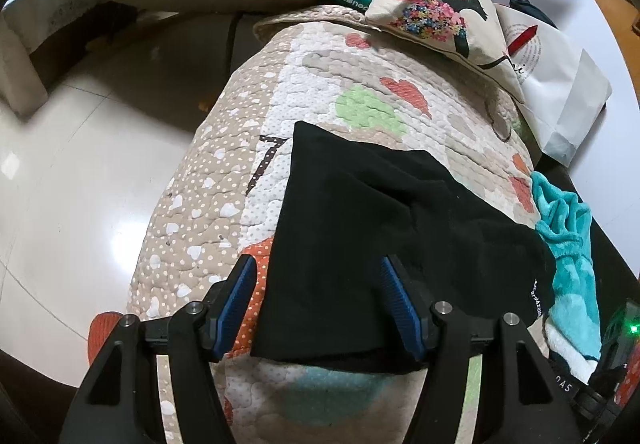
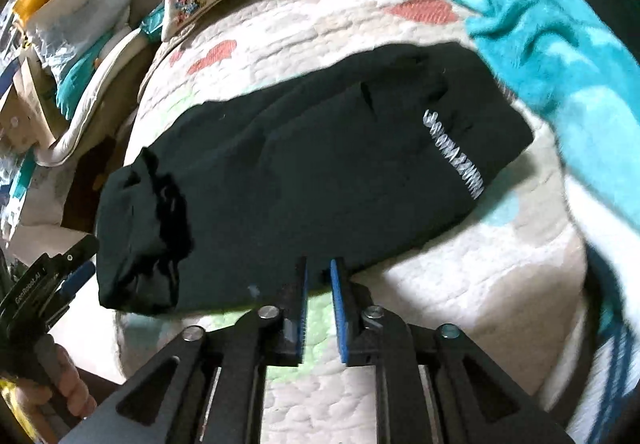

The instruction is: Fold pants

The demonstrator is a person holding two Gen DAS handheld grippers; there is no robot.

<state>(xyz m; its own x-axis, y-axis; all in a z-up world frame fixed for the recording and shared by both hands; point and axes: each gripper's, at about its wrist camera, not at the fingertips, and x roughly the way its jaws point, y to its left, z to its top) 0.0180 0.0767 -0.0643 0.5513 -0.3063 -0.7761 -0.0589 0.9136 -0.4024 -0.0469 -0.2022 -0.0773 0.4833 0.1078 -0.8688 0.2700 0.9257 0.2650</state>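
While the wide-open left claw [image 1: 318, 300] hides the pants [image 1: 380, 240] hem, the empty right claw [image 2: 319, 284] stands barely parted.

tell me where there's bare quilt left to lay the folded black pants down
Bare patterned quilt lies left of the folded black pants, up to its floor-side edge, and beyond them toward the floral cushion. The right side is crowded by the fluffy turquoise towel and white paper bag.
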